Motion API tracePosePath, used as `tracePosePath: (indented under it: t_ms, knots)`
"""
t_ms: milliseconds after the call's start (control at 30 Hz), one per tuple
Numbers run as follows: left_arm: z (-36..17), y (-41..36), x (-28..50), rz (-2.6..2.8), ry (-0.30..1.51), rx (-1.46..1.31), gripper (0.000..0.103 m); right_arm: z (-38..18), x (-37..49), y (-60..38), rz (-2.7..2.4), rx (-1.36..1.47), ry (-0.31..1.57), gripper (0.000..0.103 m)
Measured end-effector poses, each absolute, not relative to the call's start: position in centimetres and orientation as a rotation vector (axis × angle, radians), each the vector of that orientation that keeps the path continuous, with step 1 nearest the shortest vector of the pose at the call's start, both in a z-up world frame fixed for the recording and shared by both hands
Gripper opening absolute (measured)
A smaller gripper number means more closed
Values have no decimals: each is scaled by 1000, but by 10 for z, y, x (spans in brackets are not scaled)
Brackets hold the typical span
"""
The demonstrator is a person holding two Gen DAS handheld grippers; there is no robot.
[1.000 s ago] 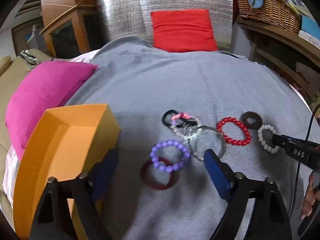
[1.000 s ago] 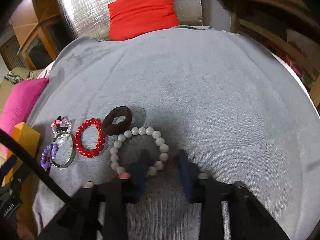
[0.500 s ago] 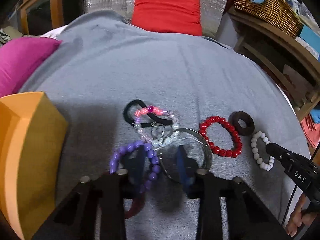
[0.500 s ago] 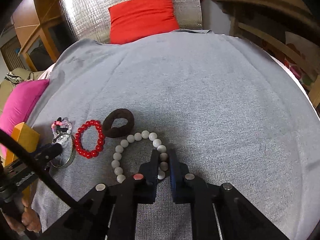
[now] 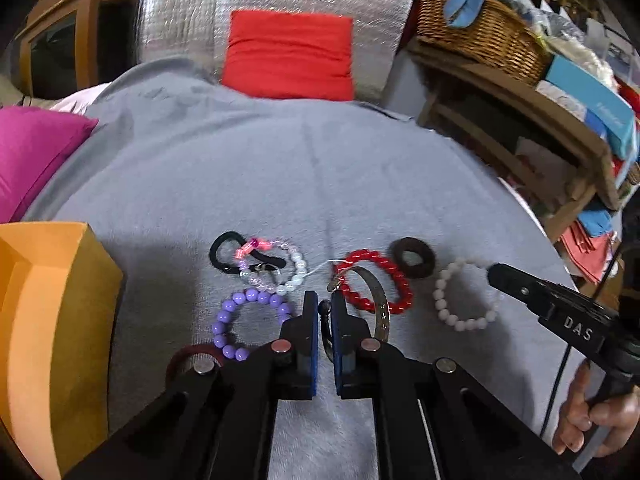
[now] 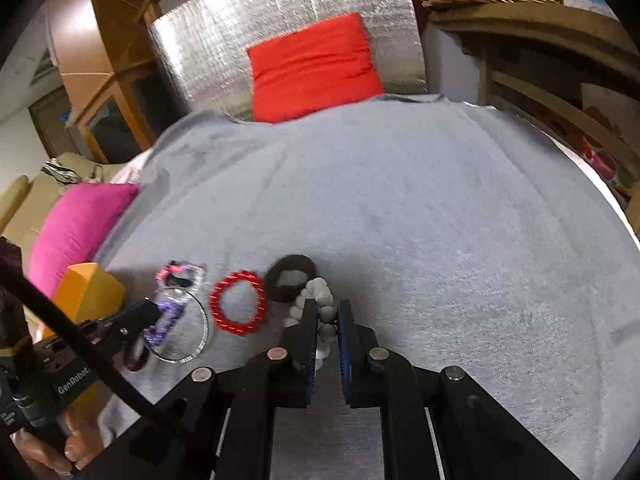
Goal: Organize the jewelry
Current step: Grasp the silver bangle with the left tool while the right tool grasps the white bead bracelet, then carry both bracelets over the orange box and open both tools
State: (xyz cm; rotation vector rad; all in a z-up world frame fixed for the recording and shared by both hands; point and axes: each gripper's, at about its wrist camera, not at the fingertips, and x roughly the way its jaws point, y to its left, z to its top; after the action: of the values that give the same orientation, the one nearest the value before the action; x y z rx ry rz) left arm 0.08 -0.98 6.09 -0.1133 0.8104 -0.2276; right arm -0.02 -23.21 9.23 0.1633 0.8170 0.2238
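Observation:
My left gripper (image 5: 325, 312) is shut on the silver bangle (image 5: 380, 304) and holds it tilted up off the grey blanket (image 5: 280, 168). Under it lie a purple bead bracelet (image 5: 250, 322), a dark red ring (image 5: 188, 360), a red bead bracelet (image 5: 376, 286), a brown scrunchie (image 5: 414, 258) and a tangle of black hair tie and clear beads (image 5: 256, 260). My right gripper (image 6: 325, 320) is shut on the white bead bracelet (image 6: 320, 304), lifted off the blanket; it also shows in the left wrist view (image 5: 464, 300).
An open orange box (image 5: 52, 320) stands at the left edge of the blanket. A pink cushion (image 5: 36, 152) lies behind it and a red cushion (image 5: 288, 56) at the far end. Wooden shelves with a wicker basket (image 5: 480, 36) are on the right.
My left gripper went from open to shut on the silver bangle and raised it. My right gripper closed on the white bead bracelet and lifted it.

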Motion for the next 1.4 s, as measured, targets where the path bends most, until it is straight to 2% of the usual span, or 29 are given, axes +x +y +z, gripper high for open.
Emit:
tracePosePath:
  t_ms: [433, 833, 1000, 1133, 1267, 1400]
  knots:
    - [107, 16, -48, -175, 753, -137, 6, 118, -20, -220, 373, 239, 743, 11]
    - [142, 120, -102, 72, 689, -272, 6, 145, -45, -149, 565, 265, 702, 11]
    - [130, 182, -101, 228, 703, -338, 6, 154, -44, -85, 674, 237, 725, 11]
    - [95, 221, -86, 343, 776, -378, 6, 153, -29, -30, 734, 219, 766, 11]
    - [68, 244, -71, 389, 840, -428, 6, 145, -11, 30, 781, 179, 829, 11]
    - [61, 247, -58, 461, 872, -363, 6, 126, 5, 80, 758, 86, 899, 11]
